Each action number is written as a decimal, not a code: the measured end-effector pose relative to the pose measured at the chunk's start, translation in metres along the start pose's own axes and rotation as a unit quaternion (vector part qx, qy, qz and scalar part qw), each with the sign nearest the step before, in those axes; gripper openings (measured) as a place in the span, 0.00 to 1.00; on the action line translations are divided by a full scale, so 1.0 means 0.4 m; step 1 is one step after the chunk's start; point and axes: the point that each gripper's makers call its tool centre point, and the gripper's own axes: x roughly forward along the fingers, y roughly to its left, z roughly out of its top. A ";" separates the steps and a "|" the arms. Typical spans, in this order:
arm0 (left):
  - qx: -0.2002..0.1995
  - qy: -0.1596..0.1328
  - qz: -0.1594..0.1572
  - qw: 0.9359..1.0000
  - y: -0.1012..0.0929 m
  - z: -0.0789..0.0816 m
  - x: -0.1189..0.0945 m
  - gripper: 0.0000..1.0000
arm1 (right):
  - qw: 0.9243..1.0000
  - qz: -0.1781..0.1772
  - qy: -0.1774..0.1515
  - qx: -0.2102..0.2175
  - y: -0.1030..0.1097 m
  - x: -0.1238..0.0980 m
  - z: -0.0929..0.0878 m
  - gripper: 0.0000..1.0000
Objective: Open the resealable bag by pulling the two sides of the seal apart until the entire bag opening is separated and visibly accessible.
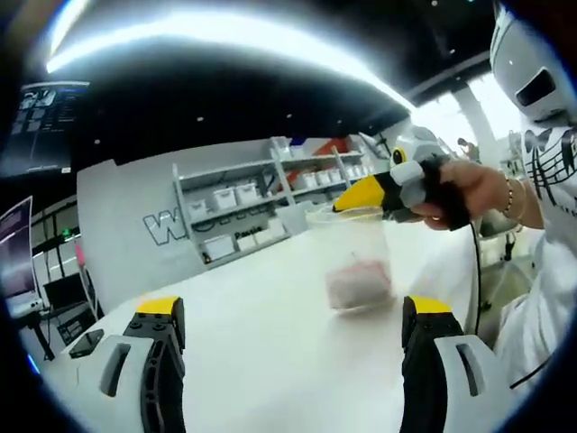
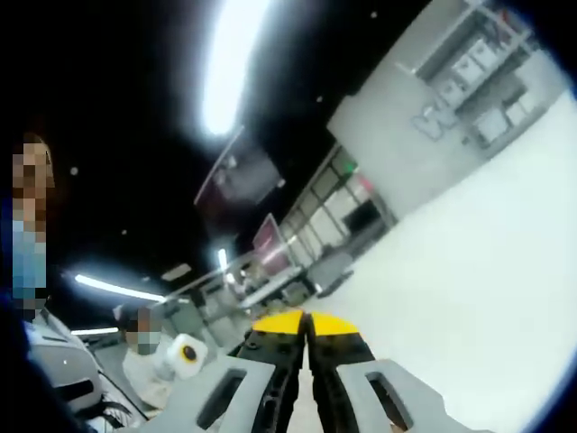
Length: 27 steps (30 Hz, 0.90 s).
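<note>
A clear resealable bag (image 1: 353,248) with a pinkish lump (image 1: 358,285) at its bottom hangs just over the white table (image 1: 261,361). In the left gripper view my right gripper (image 1: 361,194) comes in from the right, held by a hand (image 1: 478,188), its yellow tips pinched on the bag's top edge. My left gripper (image 1: 293,308) stands open, jaws wide apart, short of the bag and not touching it. In the right gripper view my right gripper (image 2: 306,325) has its jaws pressed together; the bag film between them is too thin to make out.
Grey shelves with white bins (image 1: 261,212) stand along the far wall, also seen as shelves (image 2: 482,86) in the right gripper view. Monitors (image 1: 16,257) sit at the left. The white table (image 2: 469,271) stretches wide. A person's white sleeve (image 1: 541,298) is at the right.
</note>
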 end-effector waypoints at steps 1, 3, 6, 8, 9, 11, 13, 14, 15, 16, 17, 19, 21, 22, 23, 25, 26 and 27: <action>0.001 0.001 0.000 1.000 0.000 -0.002 0.000 1.00 | 1.000 0.001 0.000 0.000 0.001 0.000 0.001 0.00; 0.002 0.002 0.001 1.000 0.000 -0.004 0.000 1.00 | 1.000 0.002 -0.002 0.001 0.003 0.000 0.003 0.00; 0.000 0.002 0.001 1.000 0.001 -0.006 -0.001 1.00 | 1.000 0.005 -0.003 0.003 0.007 0.001 0.006 0.00; -0.003 0.002 0.003 1.000 0.002 -0.009 -0.002 1.00 | 1.000 0.006 -0.004 0.003 0.010 0.001 0.007 0.00; -0.004 0.003 0.003 1.000 0.003 -0.011 -0.002 1.00 | 1.000 0.007 -0.004 0.003 0.011 0.002 0.008 0.00; -0.007 0.004 0.003 1.000 0.003 -0.015 -0.003 1.00 | 1.000 0.009 -0.004 0.002 0.015 0.002 0.010 0.00; -0.008 0.005 0.003 1.000 0.003 -0.018 -0.003 1.00 | 1.000 0.011 -0.003 0.001 0.018 0.003 0.011 0.00; -0.009 0.005 0.003 1.000 0.003 -0.018 -0.003 1.00 | 1.000 0.011 -0.003 0.001 0.019 0.003 0.012 0.00; -0.009 0.004 0.003 1.000 0.003 -0.018 -0.003 1.00 | 1.000 0.012 -0.003 0.000 0.021 0.003 0.014 0.00; -0.010 0.004 0.003 1.000 0.004 -0.017 -0.003 1.00 | 1.000 0.013 -0.003 0.000 0.022 0.004 0.015 0.00; -0.010 0.003 0.003 1.000 0.004 -0.017 -0.003 1.00 | 1.000 0.014 -0.003 -0.001 0.025 0.004 0.016 0.00; -0.009 0.001 0.003 1.000 0.004 -0.015 -0.003 0.99 | 1.000 0.016 -0.004 -0.003 0.029 0.006 0.019 0.00; -0.009 -0.001 0.003 1.000 0.004 -0.013 -0.003 0.99 | 1.000 0.018 -0.004 -0.004 0.033 0.007 0.021 0.00; -0.009 -0.002 0.002 1.000 0.004 -0.013 -0.004 0.99 | 1.000 0.019 -0.004 -0.005 0.035 0.007 0.022 0.00; -0.009 -0.002 0.002 1.000 0.004 -0.013 -0.004 0.99 | 1.000 0.019 -0.003 -0.006 0.037 0.008 0.024 0.00; -0.008 0.000 0.003 1.000 0.005 -0.016 -0.004 0.99 | 1.000 0.021 -0.004 -0.005 0.040 0.009 0.026 0.00; -0.008 0.001 0.003 1.000 0.005 -0.017 -0.005 0.99 | 1.000 0.022 -0.003 -0.004 0.041 0.009 0.027 0.00; -0.009 0.002 0.003 1.000 0.006 -0.018 -0.005 0.99 | 1.000 0.022 -0.003 -0.005 0.042 0.010 0.028 0.00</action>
